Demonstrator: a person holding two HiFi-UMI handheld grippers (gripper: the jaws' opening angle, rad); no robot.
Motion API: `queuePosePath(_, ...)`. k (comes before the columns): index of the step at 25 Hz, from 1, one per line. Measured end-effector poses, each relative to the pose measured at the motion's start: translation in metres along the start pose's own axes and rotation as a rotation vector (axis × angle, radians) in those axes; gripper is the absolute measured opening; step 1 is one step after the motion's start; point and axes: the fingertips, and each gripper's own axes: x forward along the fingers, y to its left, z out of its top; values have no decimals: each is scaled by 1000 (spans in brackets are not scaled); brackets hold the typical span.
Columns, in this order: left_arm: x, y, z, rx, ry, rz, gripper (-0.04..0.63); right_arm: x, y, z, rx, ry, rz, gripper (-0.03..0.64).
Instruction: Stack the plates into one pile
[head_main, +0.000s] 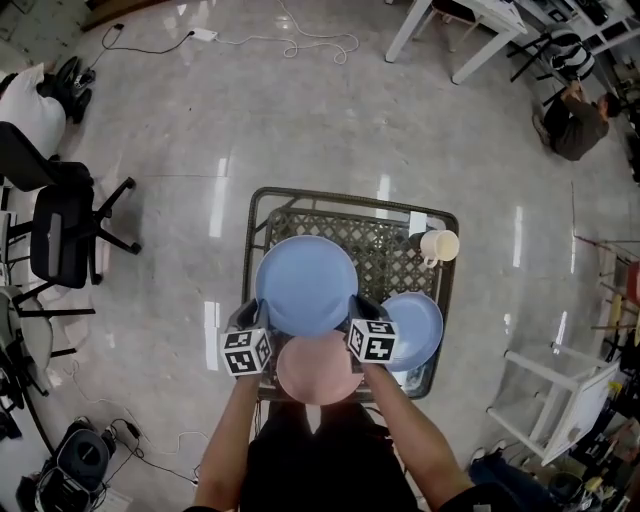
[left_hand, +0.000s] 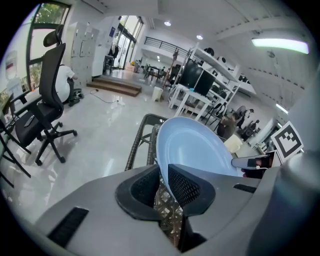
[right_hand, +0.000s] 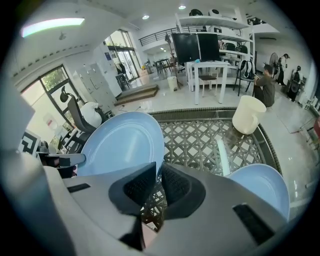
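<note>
With the left gripper (left_hand: 163, 175) and right gripper (right_hand: 158, 172) pinching only its thin rim, the large light-blue round plate (head_main: 306, 285) could slip free.

Cream mug (head_main: 440, 245) sits at the far right corner of the lattice-top table (head_main: 390, 250). Black office chair (head_main: 62, 235) stands left on the glossy floor (head_main: 300, 130), with a white cable (head_main: 300, 45) farther out. Person (head_main: 572, 122) crouches beside a white desk (head_main: 470, 30), far right.

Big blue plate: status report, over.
Left gripper and right gripper both shut on rim of big blue plate. Pink plate at its near edge. Nothing in the way.
</note>
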Motion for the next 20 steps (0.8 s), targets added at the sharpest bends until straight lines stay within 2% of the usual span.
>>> queuePosePath(11,-66,-32,17,62,-79,-64,66,-76,12,6,21,-115,-27,32)
queuePosePath(20,-121,-62,-21,107,-79,-119,66,-140,15,-47,52,-144,-60,32)
